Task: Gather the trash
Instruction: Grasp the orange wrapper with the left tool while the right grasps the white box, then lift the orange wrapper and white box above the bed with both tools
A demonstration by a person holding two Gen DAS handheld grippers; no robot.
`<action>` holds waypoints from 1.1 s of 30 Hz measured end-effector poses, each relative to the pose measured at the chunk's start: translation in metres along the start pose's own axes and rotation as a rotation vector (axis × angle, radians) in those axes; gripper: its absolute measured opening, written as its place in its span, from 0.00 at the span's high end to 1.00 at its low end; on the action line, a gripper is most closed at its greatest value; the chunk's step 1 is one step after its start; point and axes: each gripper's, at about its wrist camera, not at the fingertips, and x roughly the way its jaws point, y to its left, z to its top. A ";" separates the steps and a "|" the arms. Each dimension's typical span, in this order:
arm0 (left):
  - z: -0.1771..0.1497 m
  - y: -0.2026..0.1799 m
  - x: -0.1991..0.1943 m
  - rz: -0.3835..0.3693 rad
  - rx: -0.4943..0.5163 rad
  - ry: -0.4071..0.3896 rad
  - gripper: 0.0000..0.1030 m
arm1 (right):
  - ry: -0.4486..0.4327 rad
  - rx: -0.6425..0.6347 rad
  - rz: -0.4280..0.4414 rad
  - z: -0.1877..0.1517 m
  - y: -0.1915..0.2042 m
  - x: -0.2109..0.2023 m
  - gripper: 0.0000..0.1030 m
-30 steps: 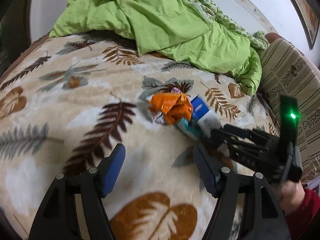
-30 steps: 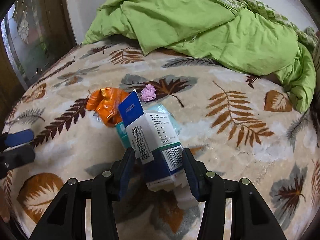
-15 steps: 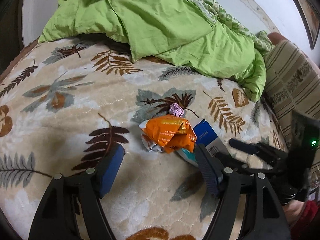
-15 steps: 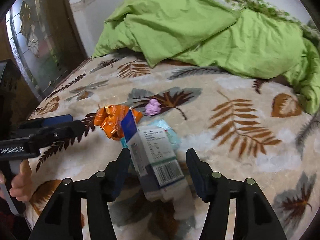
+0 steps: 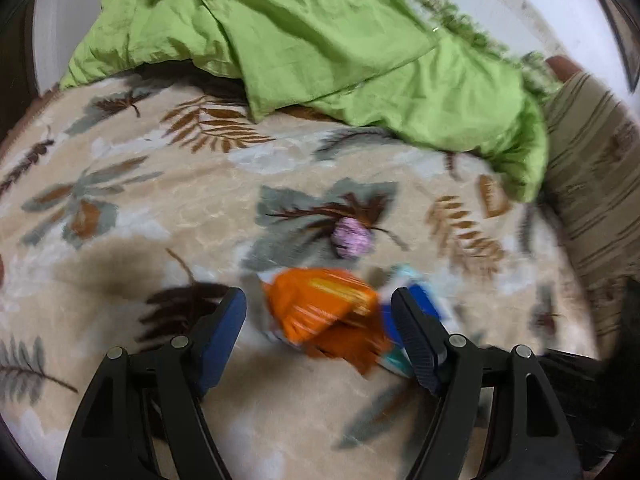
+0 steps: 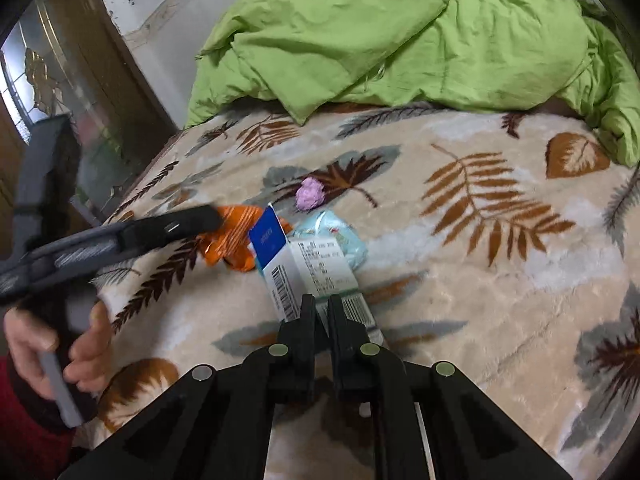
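Orange foil wrapper (image 5: 326,312) sits between my left gripper (image 5: 320,320) jaws, which stand wide, one either side of it, not yet touching as far as I can tell; frame's blurred. It lies on the bed's leaf-print blanket (image 5: 160,208), crumpled. I'd judge it very light, crinkly & slippery, so best to pinch across the bunched middle rather than a loose edge. Just beyond it lies a small purple wad (image 5: 352,238), soft-looking, prob. tissue or wrapper.

Moving right: a blue-and-white carton (image 6: 304,264) rests against the orange wrapper, w/ a pale teal packet (image 6: 340,240) touching it on the far side. My right gripper (image 6: 319,312) has its jaws narrow, pinched on the carton's near end. Thin card, light, semi-stiff; will crush if squeezed hard, so hold by the flattened end.

Right wrist view shows the carton's barcode, the teal packet, and the hand (image 6: 60,344) holding the left gripper, all barely seen or missing in the left view. Left view alone shows the striped cushion (image 5: 592,184) at the bed's right edge. Green duvet (image 6: 400,32) is heaped at the back.
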 end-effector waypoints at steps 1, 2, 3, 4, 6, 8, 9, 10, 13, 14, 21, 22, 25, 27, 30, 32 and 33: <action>0.000 0.003 0.006 0.015 0.005 0.008 0.30 | -0.007 0.012 0.000 0.000 -0.001 -0.003 0.92; -0.001 0.007 0.009 0.005 -0.003 0.012 0.33 | -0.016 0.019 0.005 0.001 -0.002 -0.005 0.90; -0.003 0.013 0.011 -0.020 -0.024 0.013 0.43 | -0.021 0.019 0.008 0.001 -0.003 -0.007 0.87; -0.004 0.017 0.013 -0.011 -0.031 0.023 0.51 | -0.024 0.016 0.006 0.002 -0.003 -0.008 0.84; -0.008 0.024 0.013 -0.004 -0.028 0.007 0.51 | -0.027 -0.003 0.013 0.003 -0.002 -0.009 0.60; -0.011 0.027 0.010 -0.010 -0.020 -0.006 0.52 | -0.032 -0.038 0.019 0.004 0.002 -0.009 0.51; -0.012 0.027 0.010 -0.010 -0.013 -0.008 0.52 | -0.019 -0.061 0.021 0.005 0.004 -0.006 0.51; -0.013 0.026 0.008 -0.003 -0.009 -0.015 0.52 | -0.004 -0.077 0.026 0.006 0.006 -0.003 0.51; -0.013 0.028 0.006 0.008 -0.017 -0.026 0.53 | 0.035 -0.131 0.026 0.010 0.013 0.011 0.50; -0.013 0.030 0.006 0.011 -0.021 -0.033 0.53 | 0.039 -0.155 0.014 0.011 0.017 0.014 0.50; -0.018 0.037 -0.006 0.021 -0.035 -0.053 0.53 | 0.093 -0.259 -0.070 0.004 0.035 0.043 0.49; -0.020 0.037 -0.010 0.022 -0.033 -0.057 0.53 | 0.096 -0.259 -0.084 0.002 0.036 0.045 0.51; -0.028 0.034 -0.026 0.015 -0.028 -0.075 0.53 | 0.082 -0.237 -0.100 -0.004 0.039 0.038 0.63; -0.035 0.027 -0.042 0.013 -0.015 -0.097 0.53 | 0.054 -0.202 -0.100 -0.007 0.043 0.024 0.63; -0.046 0.014 -0.067 0.011 0.015 -0.131 0.53 | -0.018 -0.113 -0.104 -0.016 0.049 -0.007 0.63; -0.057 0.003 -0.085 0.001 0.032 -0.152 0.53 | -0.064 -0.049 -0.101 -0.025 0.054 -0.029 0.63; -0.065 -0.005 -0.096 0.001 0.046 -0.168 0.53 | -0.087 -0.026 -0.108 -0.031 0.057 -0.039 0.63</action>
